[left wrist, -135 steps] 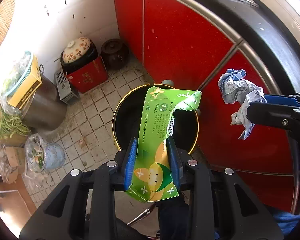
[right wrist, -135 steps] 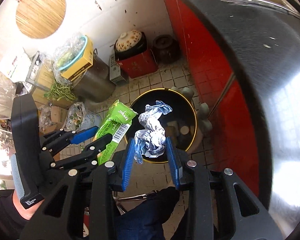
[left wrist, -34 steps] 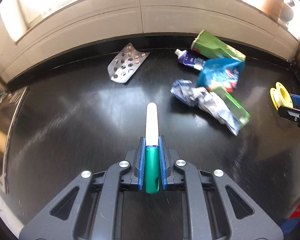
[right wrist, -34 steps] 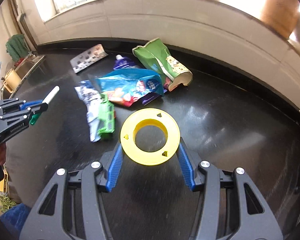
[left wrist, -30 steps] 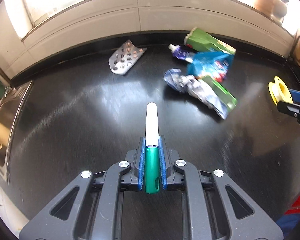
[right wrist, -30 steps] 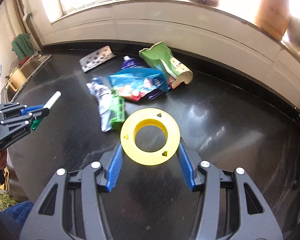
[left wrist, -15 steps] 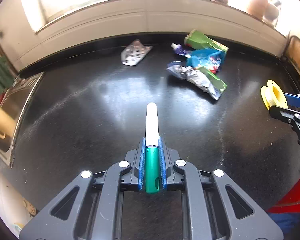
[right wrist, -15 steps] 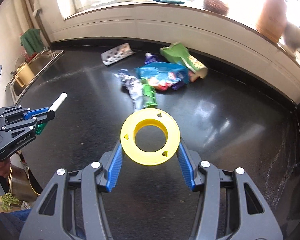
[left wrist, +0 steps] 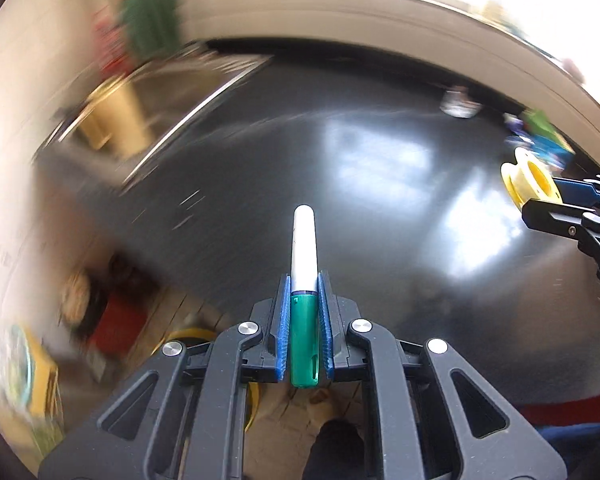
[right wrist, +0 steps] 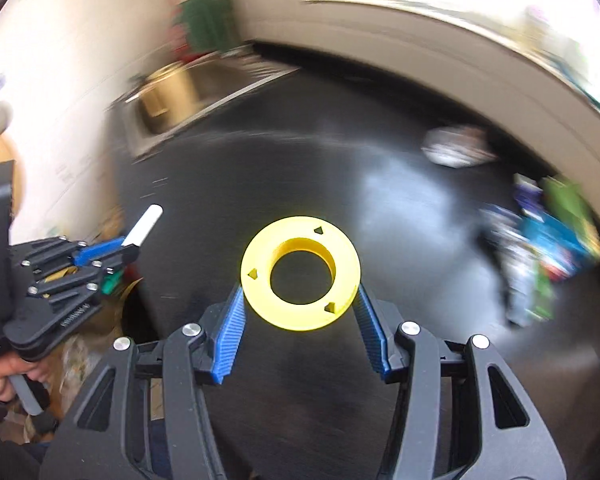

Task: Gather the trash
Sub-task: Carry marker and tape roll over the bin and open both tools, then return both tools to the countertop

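My left gripper (left wrist: 304,304) is shut on a marker with a green cap and white barrel (left wrist: 303,272), held above the black counter (left wrist: 340,160). It also shows in the right wrist view (right wrist: 116,252) with the marker (right wrist: 144,230). My right gripper (right wrist: 300,308) is shut on a yellow plastic spool (right wrist: 300,272), which also shows in the left wrist view (left wrist: 528,180). More trash lies on the counter: a silver blister pack (right wrist: 456,148) and a pile of blue and green wrappers (right wrist: 548,248). The black bin with a gold rim (left wrist: 204,340) shows partly below the left gripper.
A steel sink (right wrist: 168,108) sits at the counter's far left end. A white tiled ledge (right wrist: 440,40) runs behind the counter. On the floor are a red box (left wrist: 116,320) and a yellow box (left wrist: 40,376). Both views are blurred.
Both grippers have swung left and pulled back towards the counter's left edge, holding the marker and spool. The trash pile has slid to the right of view; the floor and bin have come into view.
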